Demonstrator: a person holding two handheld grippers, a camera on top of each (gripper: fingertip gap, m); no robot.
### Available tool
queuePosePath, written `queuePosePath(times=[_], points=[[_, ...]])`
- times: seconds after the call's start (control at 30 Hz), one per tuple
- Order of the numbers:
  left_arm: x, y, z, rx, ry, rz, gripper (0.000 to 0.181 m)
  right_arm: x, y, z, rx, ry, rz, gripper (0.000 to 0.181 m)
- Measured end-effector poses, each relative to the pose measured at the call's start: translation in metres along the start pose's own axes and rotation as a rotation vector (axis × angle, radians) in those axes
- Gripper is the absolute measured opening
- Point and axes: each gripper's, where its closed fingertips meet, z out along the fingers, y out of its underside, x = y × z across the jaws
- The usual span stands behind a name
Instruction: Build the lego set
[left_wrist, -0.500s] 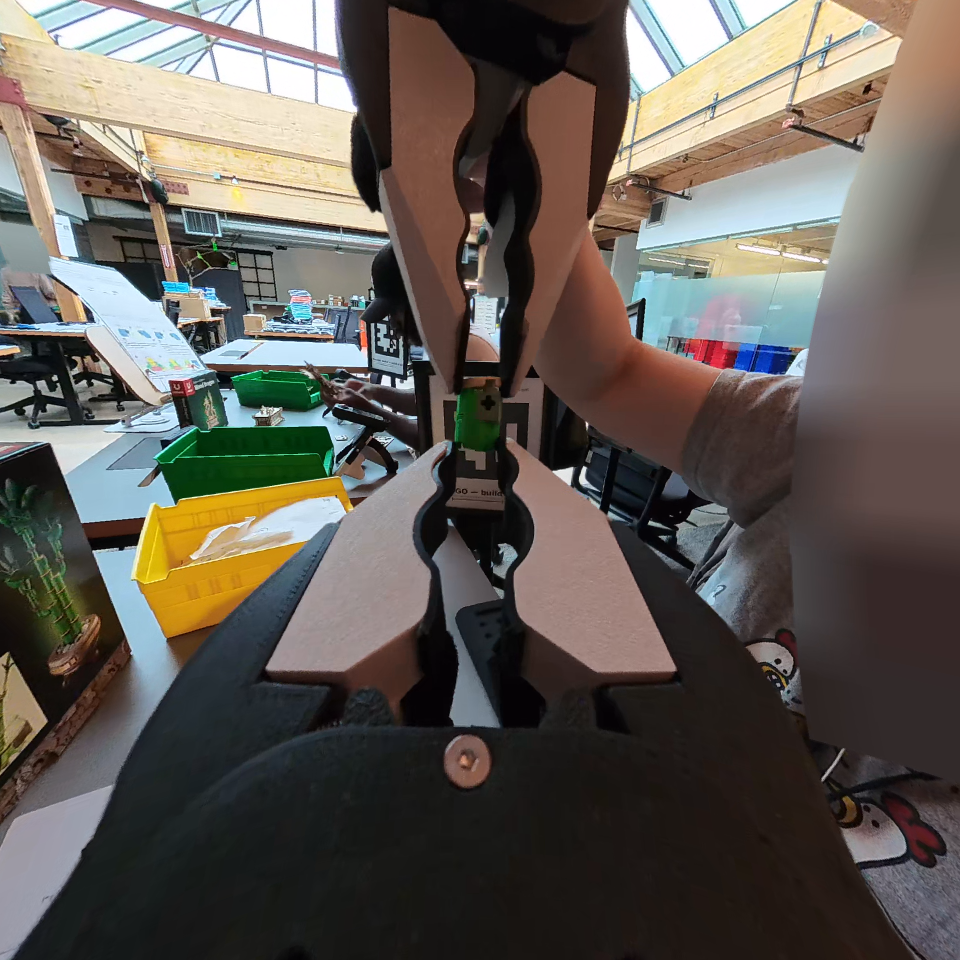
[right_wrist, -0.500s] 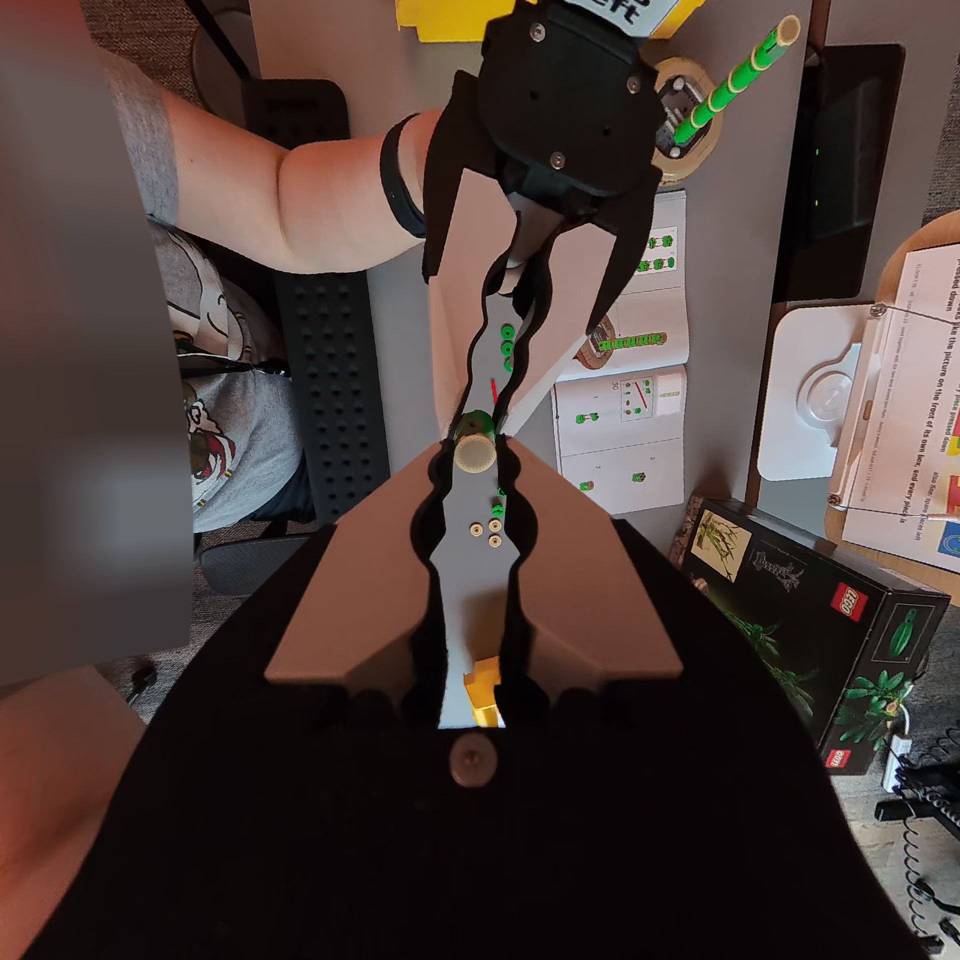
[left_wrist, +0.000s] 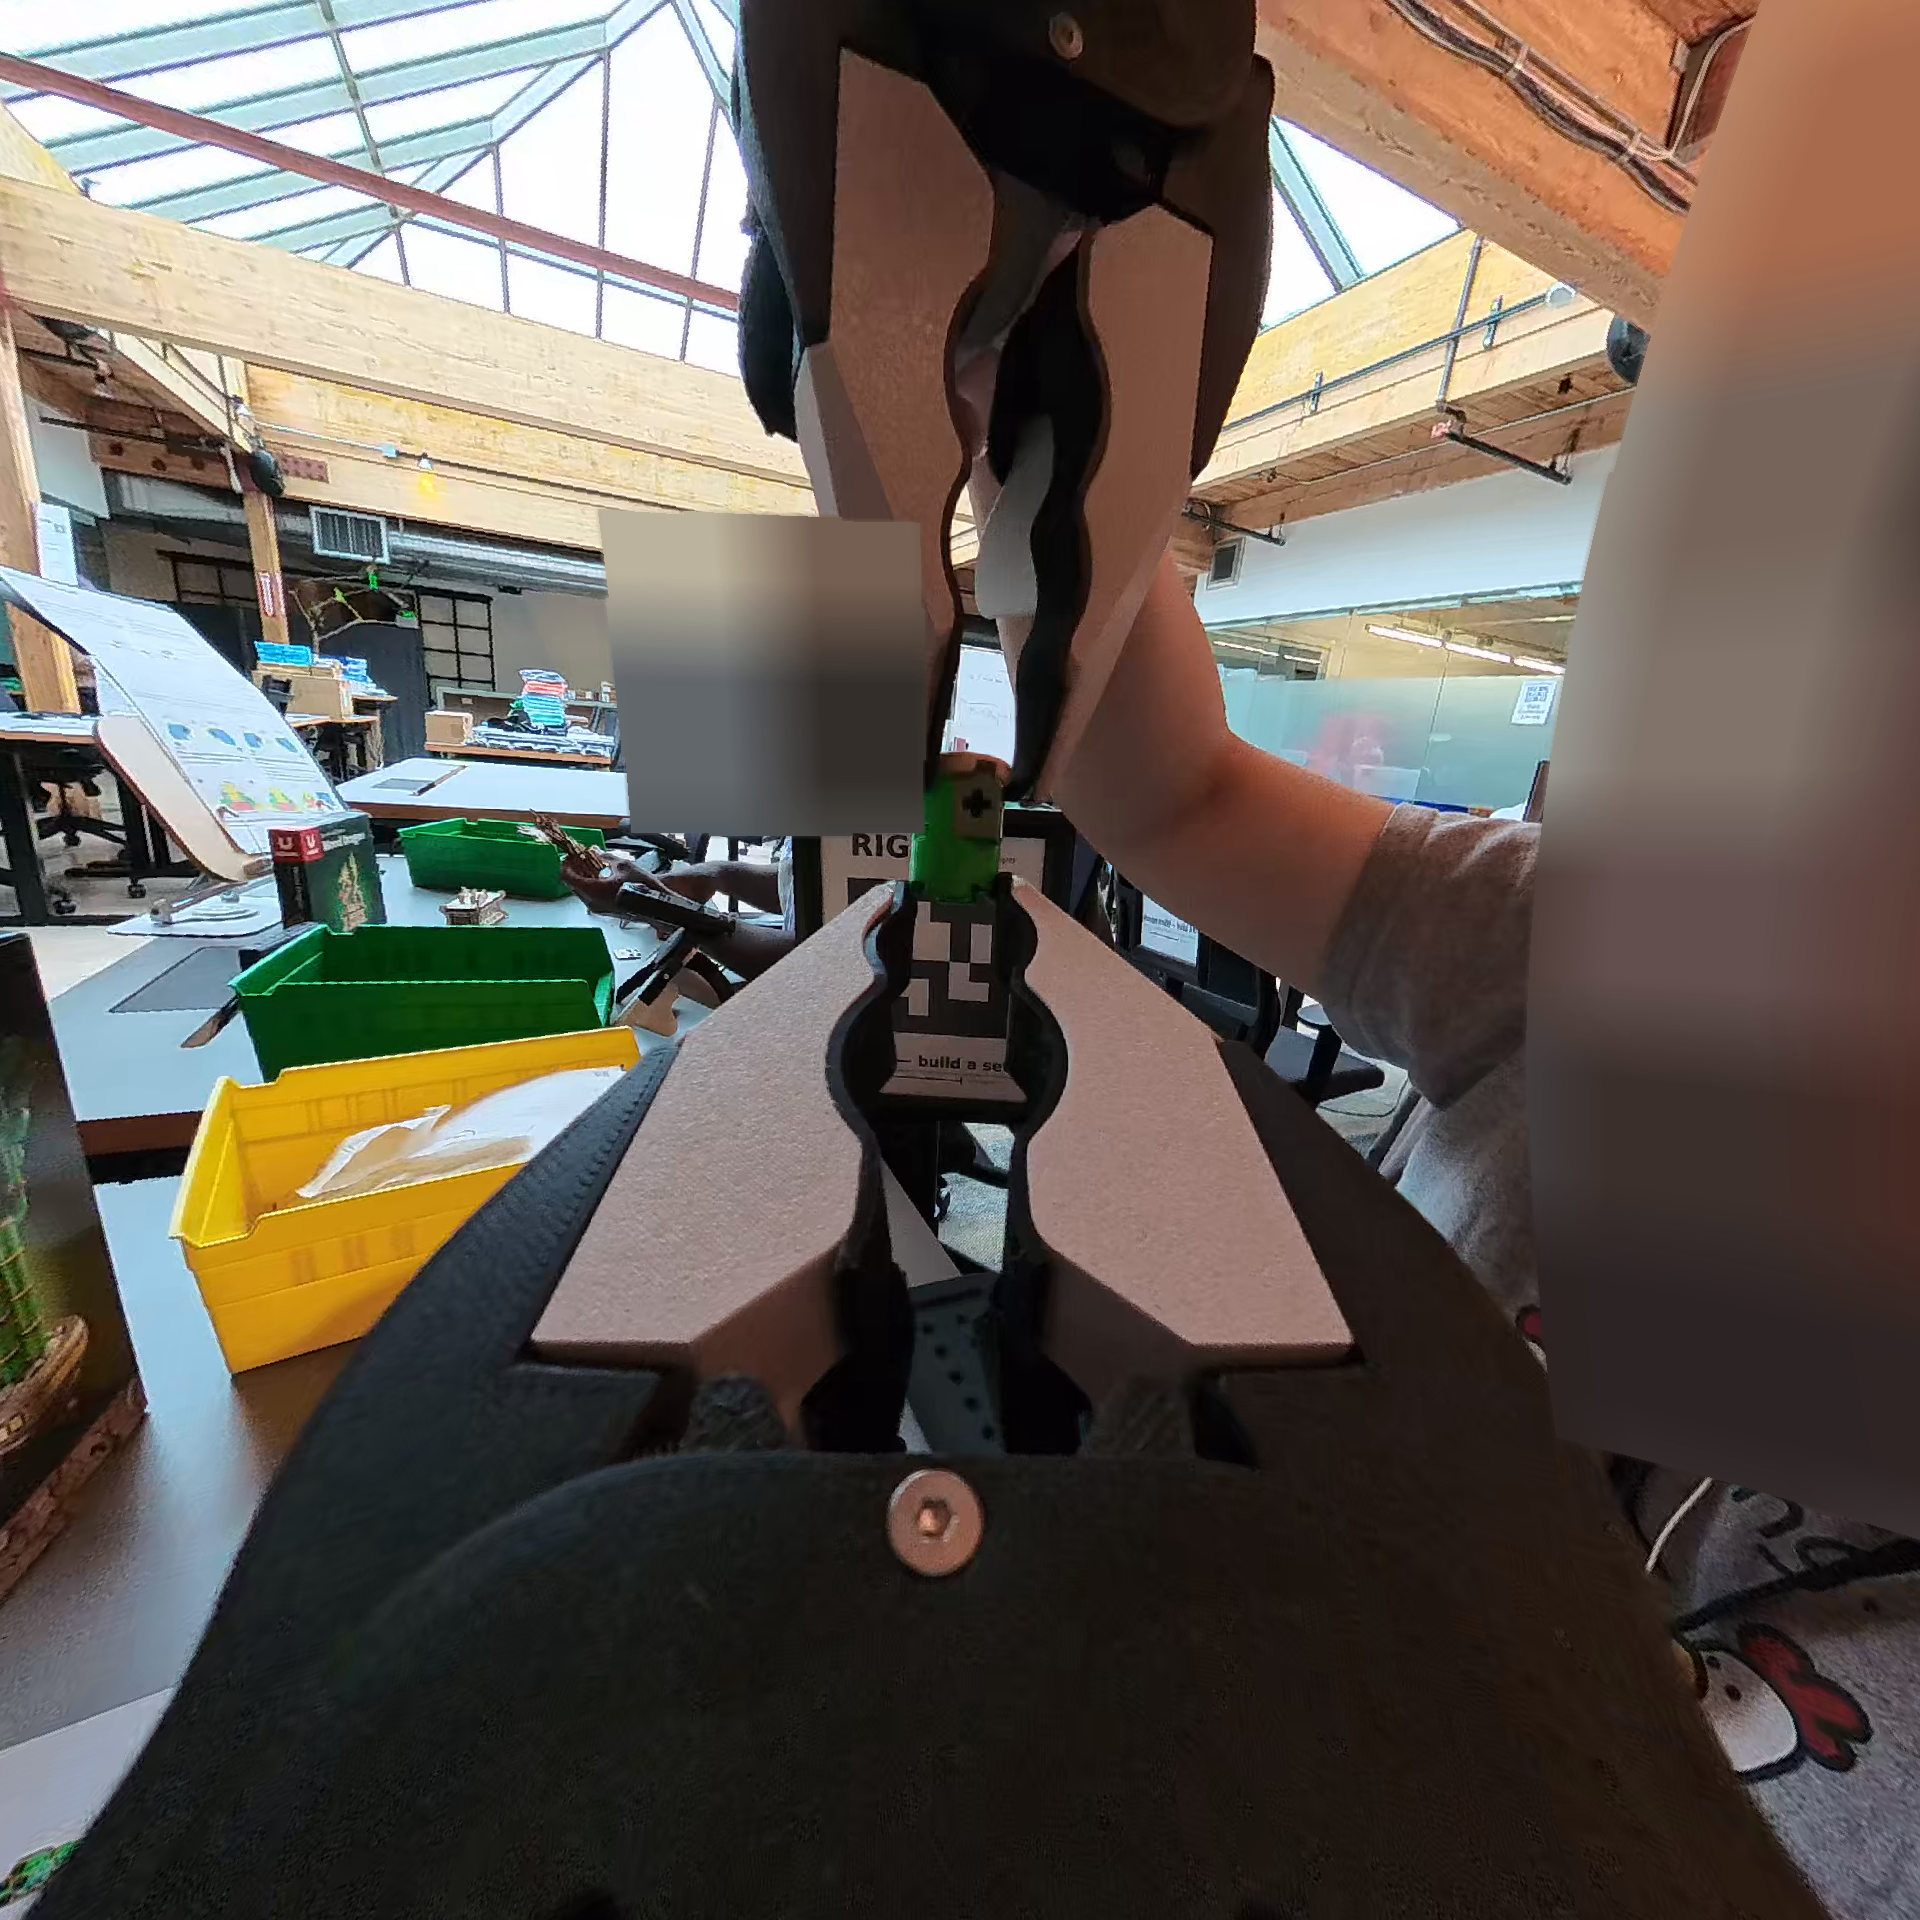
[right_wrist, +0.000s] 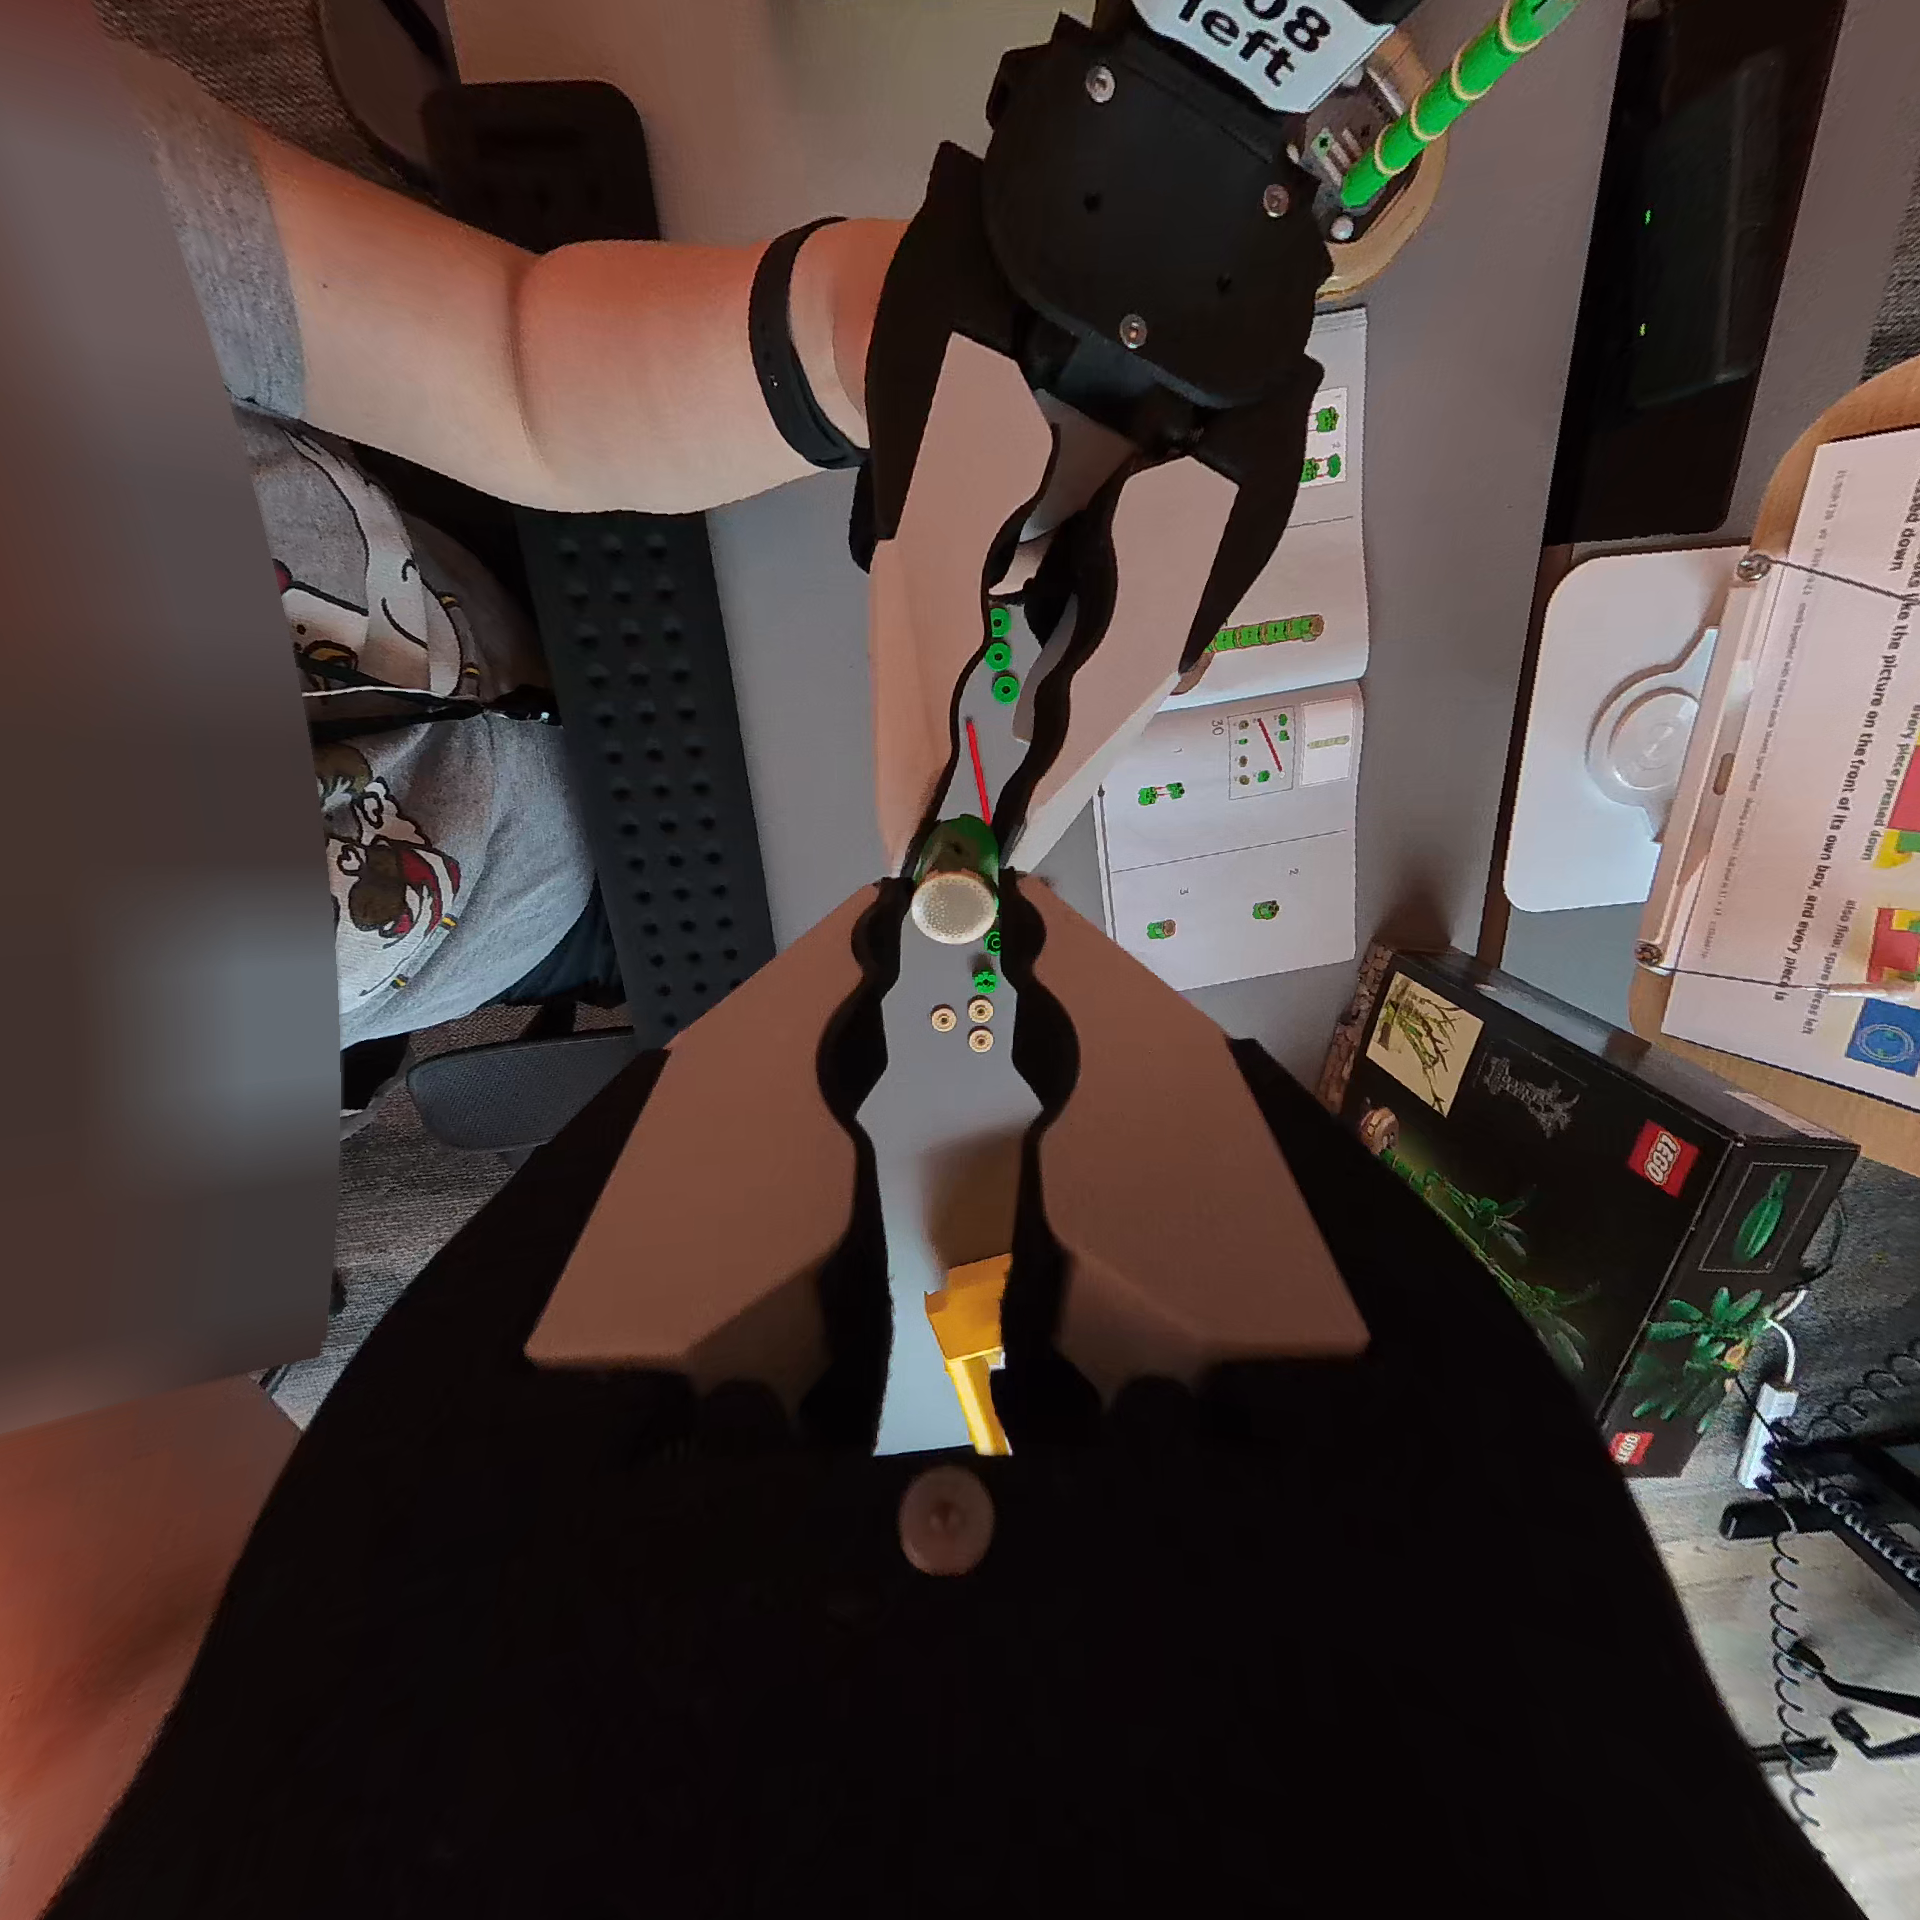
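Observation:
My left gripper (left_wrist: 954, 883) is shut on a green cylinder piece (left_wrist: 954, 836) and holds it up in the air. My right gripper (right_wrist: 951, 883) is shut on a tan round piece (right_wrist: 951, 906) that sits against the end of the green piece (right_wrist: 964, 840). The two grippers meet tip to tip. In the left wrist view the right gripper (left_wrist: 982, 774) comes down from above. In the right wrist view the left gripper (right_wrist: 966, 847) reaches in from the top. Loose green rounds (right_wrist: 1000, 655), a red rod (right_wrist: 977, 769) and small tan rounds (right_wrist: 966, 1023) lie on the grey table below.
An open instruction booklet (right_wrist: 1247, 831) and a black set box (right_wrist: 1558, 1195) lie to the right. A green bamboo stalk on a round base (right_wrist: 1455, 114) stands far right. A yellow bin (left_wrist: 343, 1195) and a green bin (left_wrist: 416, 987) stand to the left. A person's arm (right_wrist: 623, 364) crosses the left. My two grippers' fingertips are within a few centimetres of each other.
Almost nothing. Both grippers stay shut with the green and tan pieces held together; the left wrist view has shifted slightly.

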Motion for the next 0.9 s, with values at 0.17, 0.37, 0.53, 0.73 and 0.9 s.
queuePosePath(times=[0.17,0.37,0.53,0.73,0.9], points=[[-0.002,-0.002,-0.002,0.017,0.000,-0.010,0.013,0.002,0.000,0.000,0.017,0.002,-0.005,0.018],[-0.004,-0.002,-0.003,0.028,0.010,-0.026,0.013,0.004,0.000,0.001,0.006,0.014,-0.014,0.020],[-0.007,-0.003,-0.004,0.045,0.019,-0.038,0.014,0.007,-0.001,0.002,-0.004,0.027,-0.016,0.021],[-0.009,-0.002,-0.006,0.057,0.027,-0.054,0.013,0.013,-0.002,0.001,0.000,0.052,-0.019,0.020],[-0.036,0.007,-0.023,0.016,-0.108,-0.055,0.014,0.018,0.005,0.003,0.084,0.096,-0.005,0.020]])
